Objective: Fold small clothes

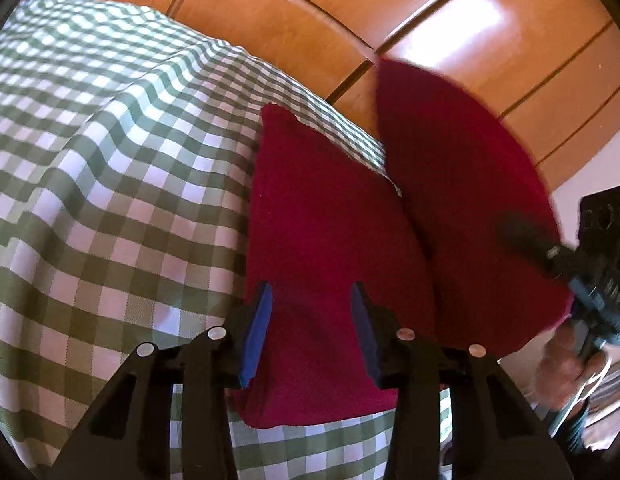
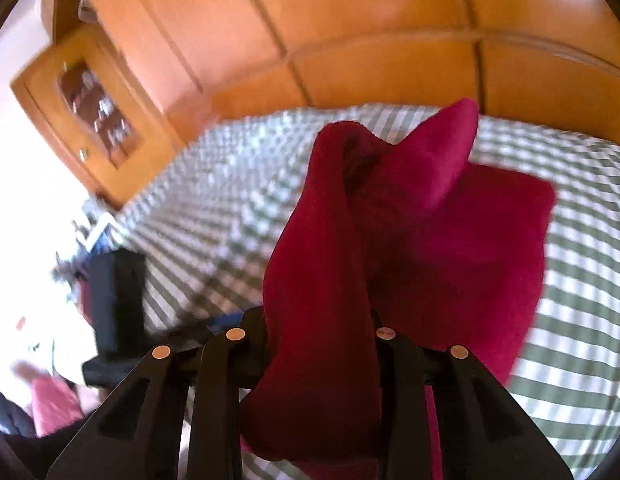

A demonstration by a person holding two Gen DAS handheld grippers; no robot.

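A crimson knitted garment (image 1: 330,216) is draped over the near edge of a table covered in a green-and-white checked tablecloth (image 1: 110,184), with one part resting on the cloth and another part lifted into the air. In the left wrist view, the left gripper (image 1: 310,332) hovers over the resting part near the table's edge, its blue pads (image 1: 256,332) standing apart on either side of a band of fabric without visibly pressing it. To the right, the right gripper (image 1: 550,248), blurred, carries the raised flap of the garment above the table's right edge, with a person's hand (image 1: 562,368) on its handle. In the right wrist view, the right gripper (image 2: 322,320) is clamped on a bunched fold of the red cloth, which rises between its fingers and trails down to the tablecloth (image 2: 570,320) beyond. Panelled wooden cabinets (image 1: 430,20) line the wall behind the table, including a glass-fronted unit (image 2: 94,108) holding glassware.
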